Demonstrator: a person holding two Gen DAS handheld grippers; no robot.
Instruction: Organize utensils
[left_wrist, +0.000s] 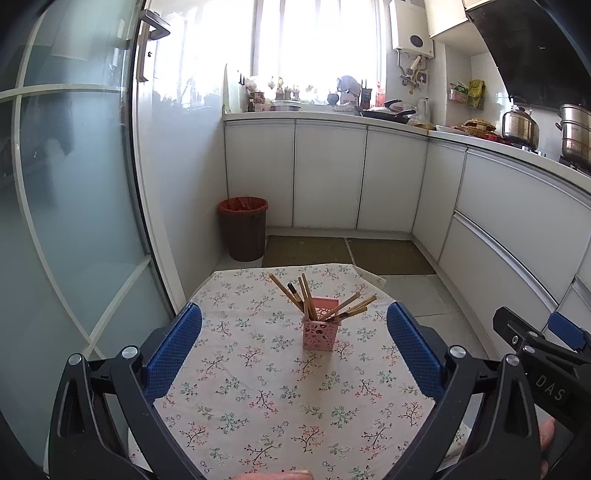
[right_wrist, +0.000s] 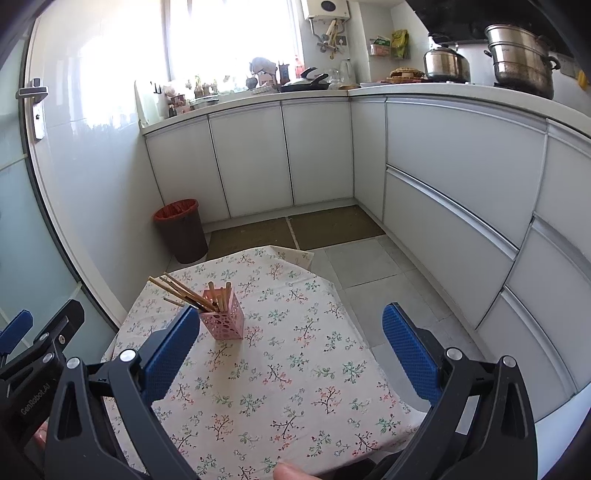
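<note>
A pink perforated holder (left_wrist: 320, 329) stands upright on a small table under a floral cloth (left_wrist: 258, 387). Several wooden chopsticks (left_wrist: 295, 295) stick out of it, fanned left and right. My left gripper (left_wrist: 293, 325) is open, well back from the holder, with nothing between its blue pads. In the right wrist view the same holder (right_wrist: 222, 320) with its chopsticks (right_wrist: 184, 291) stands left of centre, just beyond the left pad. My right gripper (right_wrist: 291, 325) is open and empty over the cloth (right_wrist: 295, 369). Each gripper's black body shows at the edge of the other's view.
A brown bin with a red liner (left_wrist: 243, 229) stands on the floor beyond the table by a glass door (left_wrist: 74, 203). White cabinets (left_wrist: 328, 177) run along the back and right, with pots (right_wrist: 521, 59) on the counter. A person's fingertips show at the bottom edges.
</note>
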